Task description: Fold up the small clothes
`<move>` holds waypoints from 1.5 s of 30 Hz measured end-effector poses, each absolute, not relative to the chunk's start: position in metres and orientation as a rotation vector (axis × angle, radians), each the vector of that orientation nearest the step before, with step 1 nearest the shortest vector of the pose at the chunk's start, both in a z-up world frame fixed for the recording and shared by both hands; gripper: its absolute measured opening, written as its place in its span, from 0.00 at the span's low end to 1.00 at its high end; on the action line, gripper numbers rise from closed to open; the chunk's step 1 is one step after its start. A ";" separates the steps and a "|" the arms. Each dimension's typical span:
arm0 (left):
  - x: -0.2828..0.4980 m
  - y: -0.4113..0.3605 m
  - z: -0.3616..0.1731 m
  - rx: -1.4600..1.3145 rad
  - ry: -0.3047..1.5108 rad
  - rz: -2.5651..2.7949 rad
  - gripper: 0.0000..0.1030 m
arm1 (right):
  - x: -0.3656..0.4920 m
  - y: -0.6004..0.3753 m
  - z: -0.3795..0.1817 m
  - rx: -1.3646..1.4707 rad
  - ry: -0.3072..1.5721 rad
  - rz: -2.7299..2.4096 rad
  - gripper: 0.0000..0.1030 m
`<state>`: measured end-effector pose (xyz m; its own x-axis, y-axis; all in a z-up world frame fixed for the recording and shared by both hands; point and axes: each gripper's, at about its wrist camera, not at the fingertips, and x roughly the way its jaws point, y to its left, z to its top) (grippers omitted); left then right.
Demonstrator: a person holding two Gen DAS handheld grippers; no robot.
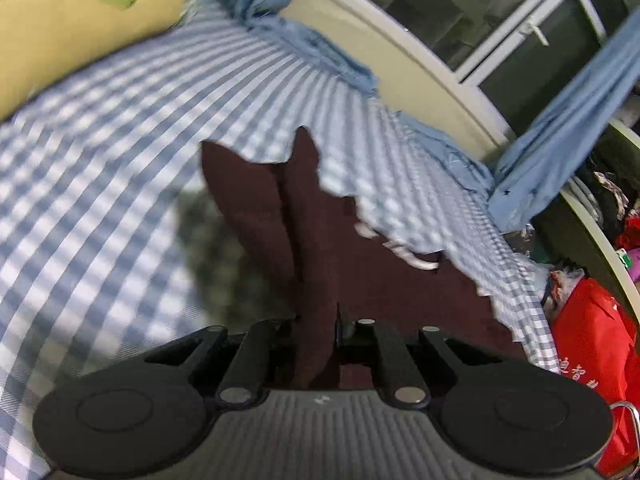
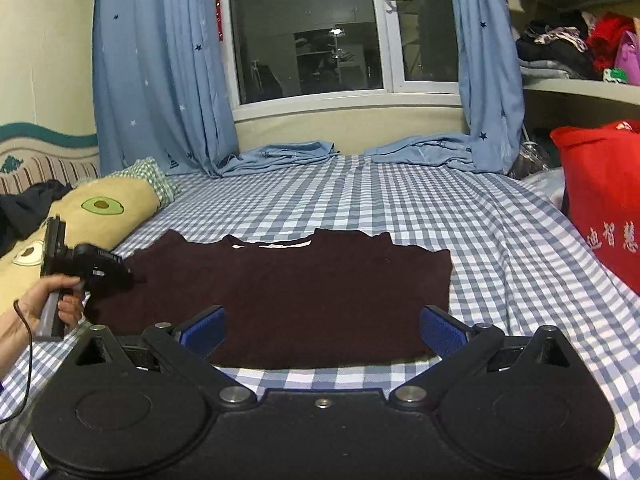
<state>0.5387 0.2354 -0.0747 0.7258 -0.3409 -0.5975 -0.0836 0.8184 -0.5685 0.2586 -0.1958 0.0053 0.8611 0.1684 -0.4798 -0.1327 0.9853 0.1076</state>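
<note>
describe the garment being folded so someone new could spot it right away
Start at the bed's blue-and-white checked sheet below the window. Spread near its front edge lies the dark maroon top, neckline toward the window. It is the only dark plain cloth there, unlike the yellow avocado pillow left and the red bag right.

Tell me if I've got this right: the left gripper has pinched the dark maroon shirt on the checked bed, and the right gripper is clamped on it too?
Not quite. The right gripper is open, its blue pads apart above the dark maroon shirt, as the right wrist view shows. The left gripper is indeed shut on the shirt.
</note>
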 end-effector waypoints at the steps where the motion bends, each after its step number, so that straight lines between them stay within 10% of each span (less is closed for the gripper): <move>1: 0.540 0.225 -0.060 -0.596 0.743 -0.160 0.09 | 0.257 -0.201 0.003 0.082 0.509 0.155 0.99; 14: 0.594 -0.051 0.071 -0.146 0.745 -0.203 0.09 | 0.221 -0.298 -0.036 0.253 0.497 0.128 0.99; 26: 0.604 -0.266 -0.091 0.136 0.969 -0.254 0.13 | 0.161 -0.388 -0.060 0.392 0.503 0.030 0.99; 30: 0.603 -0.264 -0.090 0.091 0.979 -0.385 0.95 | 0.152 -0.409 -0.069 0.422 0.521 -0.027 0.99; 40: 0.543 -0.166 0.039 0.140 0.672 -0.425 0.99 | 0.169 -0.396 -0.065 0.373 0.555 0.005 0.99; 45: 0.490 -0.073 -0.001 0.288 0.711 -0.223 0.99 | 0.213 -0.373 -0.056 0.259 0.565 0.121 0.97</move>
<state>0.4899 -0.0732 -0.0008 0.7371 -0.1028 -0.6679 0.2972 0.9370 0.1836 0.2129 -0.3727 -0.0557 0.8383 0.1842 -0.5132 -0.0428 0.9605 0.2748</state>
